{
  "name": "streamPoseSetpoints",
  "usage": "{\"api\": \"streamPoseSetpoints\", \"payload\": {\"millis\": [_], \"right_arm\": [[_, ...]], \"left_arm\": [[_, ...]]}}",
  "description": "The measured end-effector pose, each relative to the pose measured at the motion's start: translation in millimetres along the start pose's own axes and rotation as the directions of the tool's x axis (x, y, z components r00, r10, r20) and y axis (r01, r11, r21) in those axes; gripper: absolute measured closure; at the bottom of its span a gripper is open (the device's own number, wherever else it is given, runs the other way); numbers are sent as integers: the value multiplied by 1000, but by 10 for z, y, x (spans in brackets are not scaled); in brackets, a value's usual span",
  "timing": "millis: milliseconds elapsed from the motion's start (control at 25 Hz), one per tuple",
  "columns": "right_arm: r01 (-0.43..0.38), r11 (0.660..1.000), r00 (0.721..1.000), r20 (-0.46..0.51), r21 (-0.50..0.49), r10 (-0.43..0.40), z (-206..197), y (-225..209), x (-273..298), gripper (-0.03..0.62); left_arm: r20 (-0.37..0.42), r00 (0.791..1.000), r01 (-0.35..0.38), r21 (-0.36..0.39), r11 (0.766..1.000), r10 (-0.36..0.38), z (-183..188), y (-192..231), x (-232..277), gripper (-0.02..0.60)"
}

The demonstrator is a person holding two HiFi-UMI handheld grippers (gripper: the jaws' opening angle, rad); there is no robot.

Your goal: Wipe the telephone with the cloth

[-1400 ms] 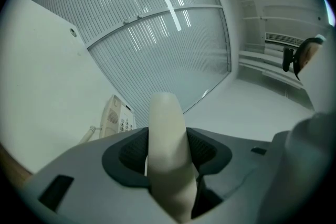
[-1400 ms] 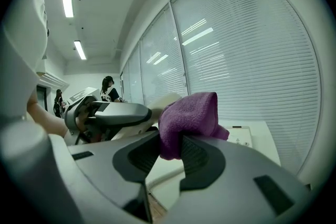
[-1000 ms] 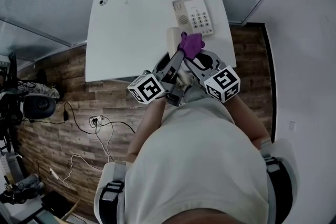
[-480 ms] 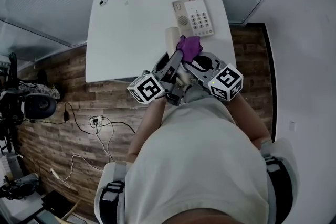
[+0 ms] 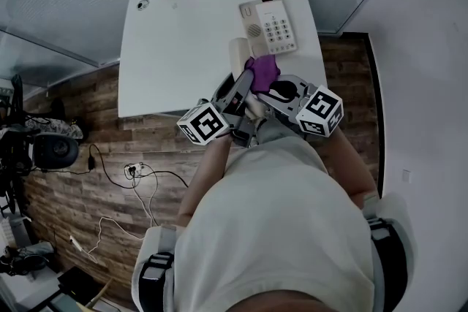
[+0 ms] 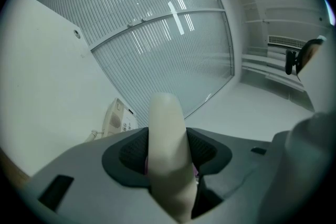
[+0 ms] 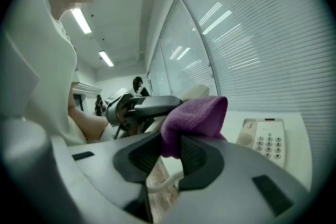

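Your left gripper (image 6: 168, 159) is closed on the cream handset (image 6: 165, 118), which stands up between the jaws, away from the telephone base (image 5: 269, 25). Your right gripper (image 7: 170, 152) pinches the purple cloth (image 7: 194, 118), just beside the handset. The base lies on the white table (image 5: 175, 47), near its far right corner.

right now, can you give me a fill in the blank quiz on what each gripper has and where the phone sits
1. The right gripper is shut on a ____ cloth.
2. The left gripper is shut on the cream ____, which is off the telephone base.
3. The telephone base sits on a ____ table.

Missing words: purple; handset; white.
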State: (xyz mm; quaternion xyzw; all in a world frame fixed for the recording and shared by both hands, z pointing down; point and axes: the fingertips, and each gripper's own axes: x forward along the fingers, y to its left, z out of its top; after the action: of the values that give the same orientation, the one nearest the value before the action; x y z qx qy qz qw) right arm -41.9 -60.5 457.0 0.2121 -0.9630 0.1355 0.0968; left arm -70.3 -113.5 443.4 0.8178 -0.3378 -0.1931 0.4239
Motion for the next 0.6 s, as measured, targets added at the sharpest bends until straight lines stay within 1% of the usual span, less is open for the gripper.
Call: {"api": "streamPoseSetpoints", "payload": {"millis": [80, 280, 600], "right_arm": [[-15, 1000, 1000, -16, -15, 15, -21, 20, -10, 491], [-52, 999, 998, -29, -4, 52, -82, 81, -38, 491], [-45, 999, 998, -30, 21, 46, -133, 85, -60, 491]], "left_arm": [[5, 1000, -5, -3, 1000, 5, 11, 18, -2, 353], [13, 1000, -10, -2, 1000, 10, 24, 48, -22, 353], [24, 999, -25, 1, 1000, 25, 56, 74, -36, 353]]}}
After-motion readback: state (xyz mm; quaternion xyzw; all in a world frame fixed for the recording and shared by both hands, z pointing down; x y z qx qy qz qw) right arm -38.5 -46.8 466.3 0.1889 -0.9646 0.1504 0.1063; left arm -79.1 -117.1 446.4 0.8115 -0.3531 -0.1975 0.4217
